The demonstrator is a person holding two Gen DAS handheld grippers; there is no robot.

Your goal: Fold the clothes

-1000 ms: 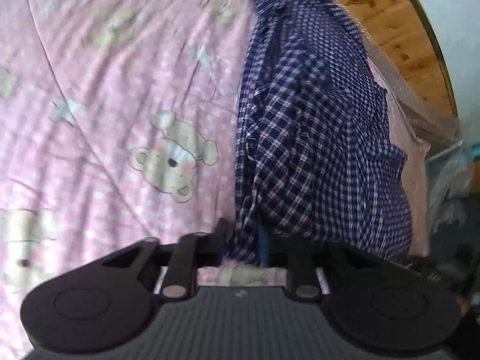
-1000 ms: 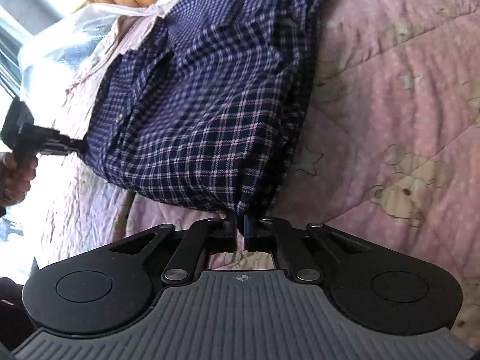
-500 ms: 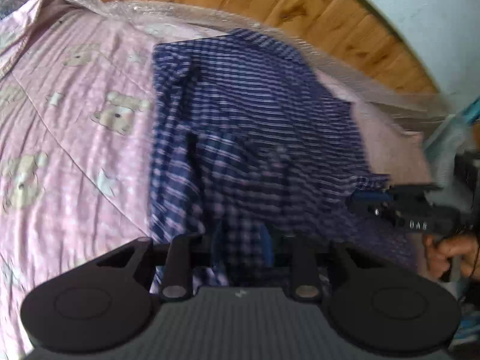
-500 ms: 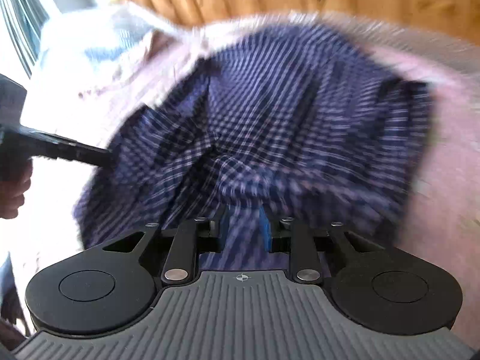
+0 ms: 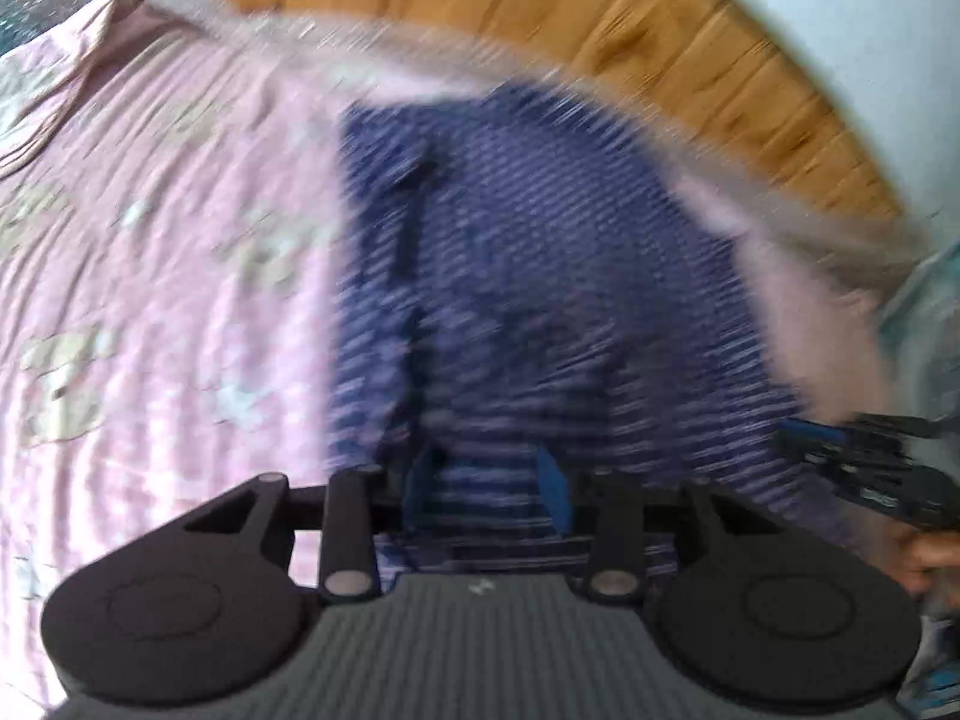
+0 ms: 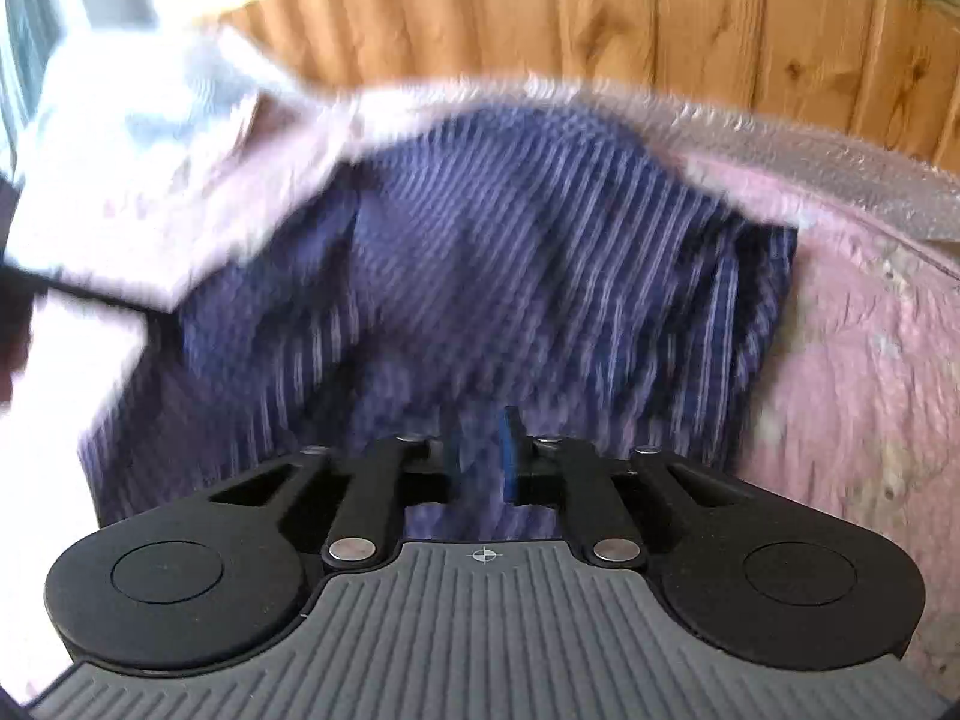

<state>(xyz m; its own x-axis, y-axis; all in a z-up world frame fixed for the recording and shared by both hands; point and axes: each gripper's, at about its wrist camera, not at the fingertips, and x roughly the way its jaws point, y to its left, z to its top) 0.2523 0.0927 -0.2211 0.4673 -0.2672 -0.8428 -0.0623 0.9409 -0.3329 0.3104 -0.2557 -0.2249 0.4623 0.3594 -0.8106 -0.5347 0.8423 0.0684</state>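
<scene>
A navy plaid shirt [image 5: 540, 276] lies on the pink bear-print quilt [image 5: 168, 276], blurred by motion. My left gripper [image 5: 486, 480] sits at the shirt's near edge, its blue pads apart with a thick fold of fabric filling the gap. In the right wrist view the same shirt [image 6: 510, 252] spreads ahead. My right gripper [image 6: 480, 456] hovers over its near edge; its jaws are closing, a narrow gap remains, and cloth shows in that gap without the pads visibly pressing it. The right gripper [image 5: 798, 441] and the hand [image 5: 924, 552] holding it show at the left view's right edge.
A wooden panel [image 6: 660, 18] runs behind the bed, with crinkled plastic wrap [image 6: 840, 162] along the quilt's far edge. A pale wall [image 5: 840, 30] rises beyond. Pink quilt [image 6: 870, 360] spreads to the right of the shirt, and bright light comes from the left.
Both grippers swung toward the wooden panel, carrying the shirt's near edge over the rest. The right jaws, first shut on the hem, parted and have since narrowed. The left jaws look unchanged.
</scene>
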